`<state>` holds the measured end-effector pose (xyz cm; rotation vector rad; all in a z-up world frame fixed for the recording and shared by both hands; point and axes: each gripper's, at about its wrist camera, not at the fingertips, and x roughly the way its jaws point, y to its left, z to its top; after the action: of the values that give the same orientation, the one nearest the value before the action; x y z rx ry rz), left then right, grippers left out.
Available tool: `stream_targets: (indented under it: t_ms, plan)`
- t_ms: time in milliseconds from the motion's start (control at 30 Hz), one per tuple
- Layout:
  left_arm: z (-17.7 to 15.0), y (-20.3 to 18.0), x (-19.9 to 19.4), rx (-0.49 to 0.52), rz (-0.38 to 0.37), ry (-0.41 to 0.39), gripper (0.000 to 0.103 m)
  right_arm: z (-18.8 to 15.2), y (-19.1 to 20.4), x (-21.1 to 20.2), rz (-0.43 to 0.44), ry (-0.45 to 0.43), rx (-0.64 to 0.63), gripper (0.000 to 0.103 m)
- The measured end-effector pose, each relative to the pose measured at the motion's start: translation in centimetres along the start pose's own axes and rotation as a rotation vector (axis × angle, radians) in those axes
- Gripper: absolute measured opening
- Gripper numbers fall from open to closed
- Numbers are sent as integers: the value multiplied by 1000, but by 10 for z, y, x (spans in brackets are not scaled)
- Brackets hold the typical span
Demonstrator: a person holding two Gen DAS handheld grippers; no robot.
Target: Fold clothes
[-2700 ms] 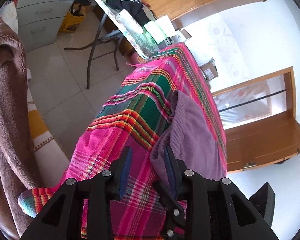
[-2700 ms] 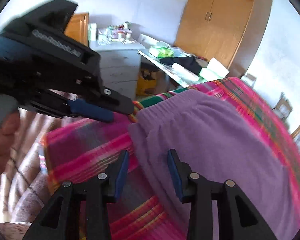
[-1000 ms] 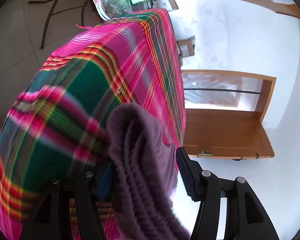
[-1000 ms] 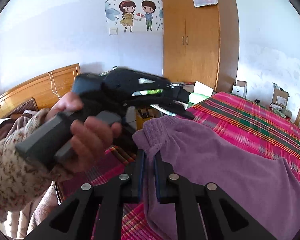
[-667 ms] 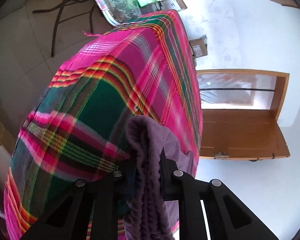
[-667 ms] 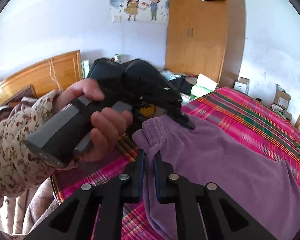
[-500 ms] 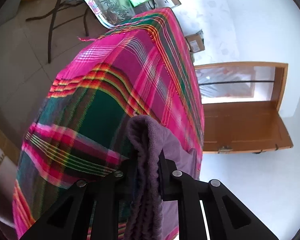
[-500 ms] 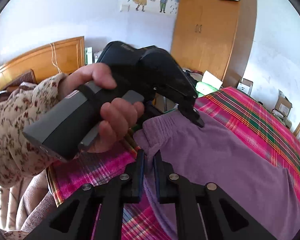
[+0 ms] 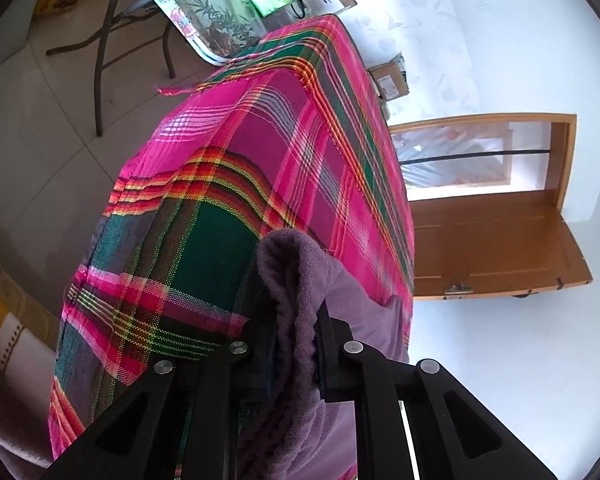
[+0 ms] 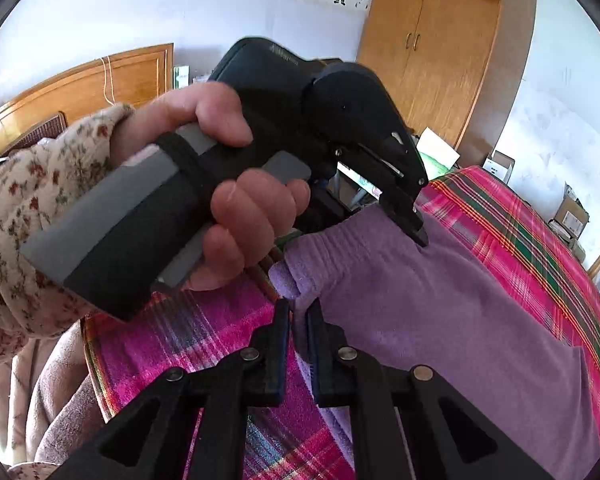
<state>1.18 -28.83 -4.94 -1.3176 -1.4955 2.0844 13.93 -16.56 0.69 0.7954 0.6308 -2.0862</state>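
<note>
Since the frames a second back, the left gripper [image 9: 296,316] has just been closing, its jaws drawing in from wide apart until they pinch the ribbed band of the purple garment [image 10: 440,312], which stands up between them as a thick fold. The right gripper [image 10: 298,320] has dropped a little toward the bed and keeps its grip: jaws almost together, a corner of the same band nipped between them at 12 o'clock of its fingertips. In the right wrist view the left gripper [image 10: 414,224] bites the band at 1 o'clock from the right one, held by the person's left hand [image 10: 228,200] in a floral sleeve [image 10: 32,200]. The garment lies spread over the pink and green plaid blanket [image 9: 228,216] on the bed, running away toward 4 o'clock. A wooden wardrobe [image 10: 440,52] stands at 1 o'clock, a wooden door [image 9: 496,240] at 3 o'clock in the left view.
</note>
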Motion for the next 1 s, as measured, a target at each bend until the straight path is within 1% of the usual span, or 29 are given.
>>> stream_targets:
  t_ms: [133,233,400,633,733,1000]
  plan:
    - [-1,-3,1,-5,18,11,16,-2,-6,2,26,16,31,9]
    - [-4,-10,0,7,48,6,16,-5,-16,-1,63,3,82,9]
    - [-9,-34,-6,56,86,-20,16,-9,-27,-19,71,-73,122,9]
    - [-16,-61,-10,77,92,-50,16,-19,-45,-47,61,-176,162,9]
    - [-19,-73,-10,89,101,-56,16,-17,-48,-55,55,-208,174,9]
    - [-33,-112,-3,157,123,-65,16,-29,-61,-90,20,-295,187,9]
